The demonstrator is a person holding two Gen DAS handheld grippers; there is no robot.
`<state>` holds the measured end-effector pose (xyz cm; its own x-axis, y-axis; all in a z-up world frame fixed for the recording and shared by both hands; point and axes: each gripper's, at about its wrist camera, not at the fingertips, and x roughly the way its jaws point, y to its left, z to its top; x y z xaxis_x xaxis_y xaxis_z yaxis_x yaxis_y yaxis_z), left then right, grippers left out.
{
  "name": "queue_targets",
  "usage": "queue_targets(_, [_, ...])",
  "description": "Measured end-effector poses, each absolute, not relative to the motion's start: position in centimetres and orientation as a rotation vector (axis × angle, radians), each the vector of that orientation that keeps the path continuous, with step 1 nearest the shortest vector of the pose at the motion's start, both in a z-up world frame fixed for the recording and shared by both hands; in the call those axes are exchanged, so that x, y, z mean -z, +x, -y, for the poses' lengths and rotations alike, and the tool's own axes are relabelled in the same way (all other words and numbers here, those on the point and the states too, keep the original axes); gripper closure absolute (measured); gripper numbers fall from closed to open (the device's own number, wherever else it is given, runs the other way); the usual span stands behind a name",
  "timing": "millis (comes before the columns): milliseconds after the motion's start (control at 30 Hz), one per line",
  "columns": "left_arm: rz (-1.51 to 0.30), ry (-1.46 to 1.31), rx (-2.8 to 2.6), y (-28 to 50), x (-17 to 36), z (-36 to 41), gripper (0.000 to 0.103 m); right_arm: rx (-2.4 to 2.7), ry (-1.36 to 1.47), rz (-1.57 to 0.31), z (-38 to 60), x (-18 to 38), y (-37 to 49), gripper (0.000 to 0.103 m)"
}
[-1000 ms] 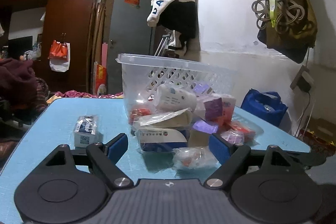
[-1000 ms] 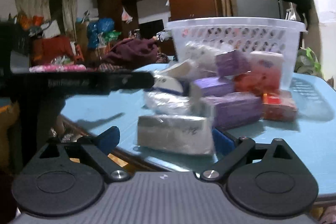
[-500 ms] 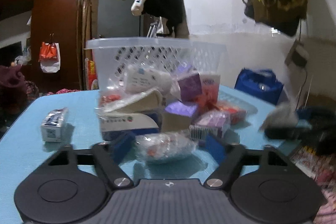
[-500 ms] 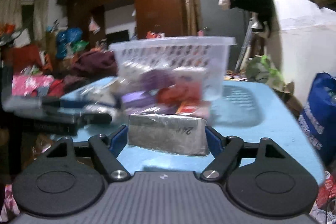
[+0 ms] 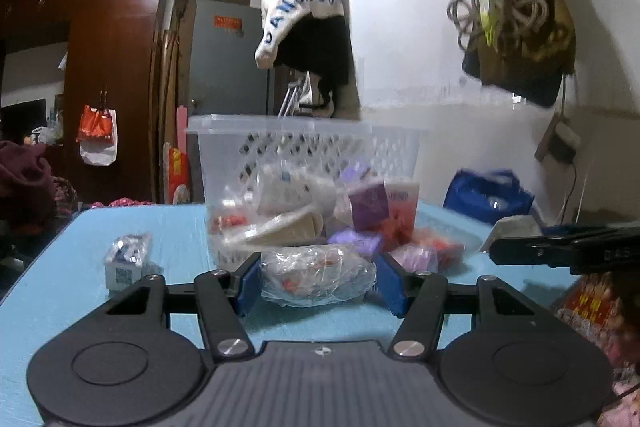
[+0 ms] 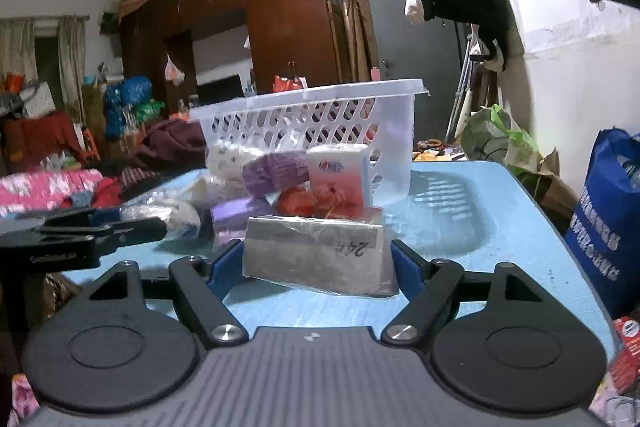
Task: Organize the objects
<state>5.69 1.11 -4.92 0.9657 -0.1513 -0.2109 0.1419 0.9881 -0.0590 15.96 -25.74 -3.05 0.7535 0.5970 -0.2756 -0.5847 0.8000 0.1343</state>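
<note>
A clear plastic basket [image 5: 304,143] stands on the blue table [image 5: 168,239], with a pile of wrapped packets [image 5: 340,211] in front of it. My left gripper [image 5: 316,281] has its blue pads on both sides of a clear bag of small red-and-white items [image 5: 318,279], which rests on the table. My right gripper [image 6: 318,263] has its pads against the ends of a silver wrapped packet marked "24" [image 6: 316,255], also on the table. The basket [image 6: 312,115] and pile [image 6: 304,183] lie just beyond it.
A small white-and-blue packet [image 5: 126,257] lies alone at the table's left. The right gripper's body [image 5: 560,251] reaches in from the right in the left wrist view. A blue bag [image 6: 608,223] stands by the table's right edge. Clothes hang on the wall [image 5: 308,27].
Both grippers moved forward and closed in: the left onto the clear bag, the right onto the silver packet. Each object now sits between the pads.
</note>
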Motion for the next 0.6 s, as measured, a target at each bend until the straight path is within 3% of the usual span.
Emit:
queue_targets(233, [-0.081,-0.091,0.197,11.5,-4.9,-2.8,0.04,-0.663,0.014,-0.107,23.5,-5.8,19.9,0.023])
queue_targets(367, [-0.142,-0.085,0.156,18.6,-8.3,-3.5,0.039,-0.682,-0.023,-0.14,20.5,-9.7,26.0,0.022])
queue_targets(400, [-0.167,-0.073,0.155,20.2,-8.4,-3.5,0.037,-0.674,-0.035,-0.15,19.7,-10.0,27.2,0.018])
queue_targets(433, [-0.182,-0.065,0.156,21.4,-8.3,-3.7,0.026,-0.667,-0.039,-0.15,19.2,-10.0,28.1,0.013])
queue_targets(467, [-0.204,-0.065,0.145,22.3,-8.2,-3.8,0.02,-0.658,-0.044,-0.161,18.7,-10.0,28.7,0.0])
queue_targets(600, [-0.205,-0.06,0.123,20.8,-7.4,-4.5,0.016,-0.664,-0.02,-0.207,19.5,-9.4,28.3,0.0])
